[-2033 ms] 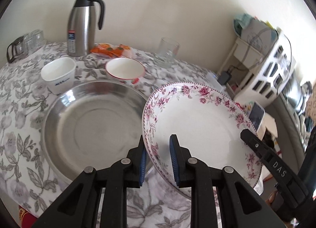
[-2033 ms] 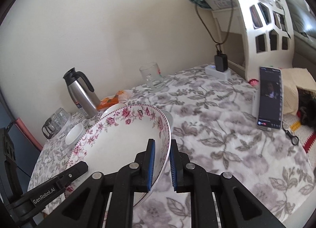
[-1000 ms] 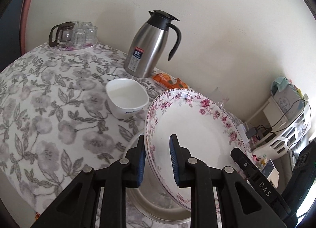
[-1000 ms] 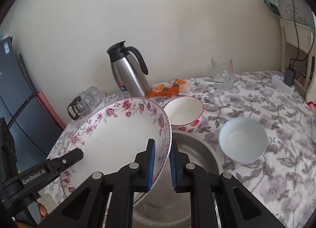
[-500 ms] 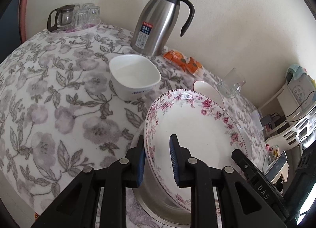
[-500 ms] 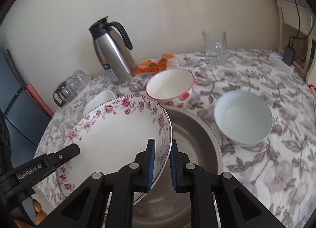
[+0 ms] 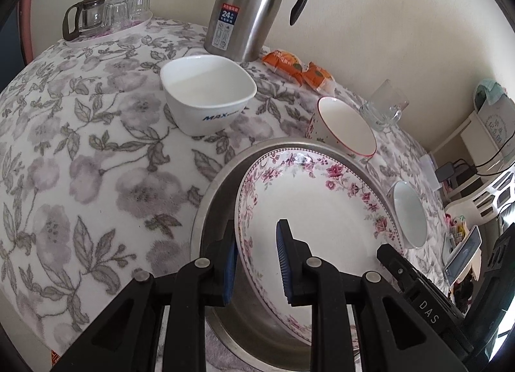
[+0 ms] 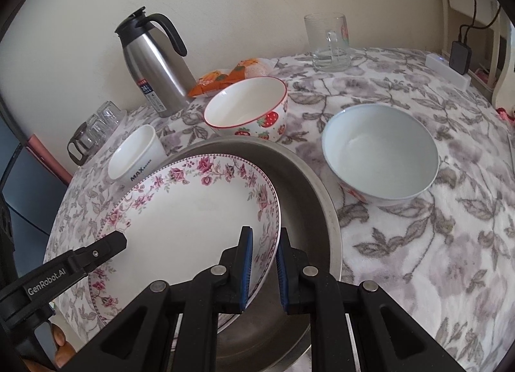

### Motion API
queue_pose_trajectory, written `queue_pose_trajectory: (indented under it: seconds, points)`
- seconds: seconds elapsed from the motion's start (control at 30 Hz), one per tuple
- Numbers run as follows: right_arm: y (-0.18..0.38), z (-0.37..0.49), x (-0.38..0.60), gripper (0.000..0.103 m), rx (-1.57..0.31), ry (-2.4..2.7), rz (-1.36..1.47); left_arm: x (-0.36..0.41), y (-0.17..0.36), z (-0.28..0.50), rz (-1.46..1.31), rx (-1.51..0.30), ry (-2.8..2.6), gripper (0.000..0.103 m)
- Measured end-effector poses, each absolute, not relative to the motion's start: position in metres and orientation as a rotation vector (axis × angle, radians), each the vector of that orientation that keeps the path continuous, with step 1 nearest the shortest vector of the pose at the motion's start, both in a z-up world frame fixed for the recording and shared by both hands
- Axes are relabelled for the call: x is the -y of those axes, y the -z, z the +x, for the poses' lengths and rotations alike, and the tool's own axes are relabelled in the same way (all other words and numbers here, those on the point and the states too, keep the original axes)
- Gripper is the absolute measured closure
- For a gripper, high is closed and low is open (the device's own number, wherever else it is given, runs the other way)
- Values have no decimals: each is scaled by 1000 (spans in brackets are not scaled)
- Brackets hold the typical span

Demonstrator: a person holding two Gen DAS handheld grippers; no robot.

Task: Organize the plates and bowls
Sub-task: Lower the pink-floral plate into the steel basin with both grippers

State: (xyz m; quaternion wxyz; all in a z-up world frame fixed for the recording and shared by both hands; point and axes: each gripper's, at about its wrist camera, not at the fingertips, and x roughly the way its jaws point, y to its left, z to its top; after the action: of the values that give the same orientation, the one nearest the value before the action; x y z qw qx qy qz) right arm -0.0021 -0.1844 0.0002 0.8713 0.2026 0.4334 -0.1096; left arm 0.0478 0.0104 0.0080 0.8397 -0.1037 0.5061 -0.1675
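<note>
Steel basin point(image 8: 322, 198), one floral plate point(image 8: 193, 211), three bowls point(image 8: 379, 153).

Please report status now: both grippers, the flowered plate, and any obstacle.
Left gripper and right gripper both shut on flowered plate. Plate tilted inside steel basin. Strawberry bowl and pale bowl close beside basin.

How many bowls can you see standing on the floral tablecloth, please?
3: a square white bowl near the steel flask, a strawberry-patterned bowl behind the steel basin, a pale blue bowl to its right. Others may be hidden.
</note>
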Motion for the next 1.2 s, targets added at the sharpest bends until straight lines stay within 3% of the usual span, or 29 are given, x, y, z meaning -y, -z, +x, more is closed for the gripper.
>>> queue_pose_trajectory:
  seconds: [1.2]
  points:
    - [11, -5, 182, 87, -963, 262, 359, 0, 14, 48, -162, -1155, 331, 79]
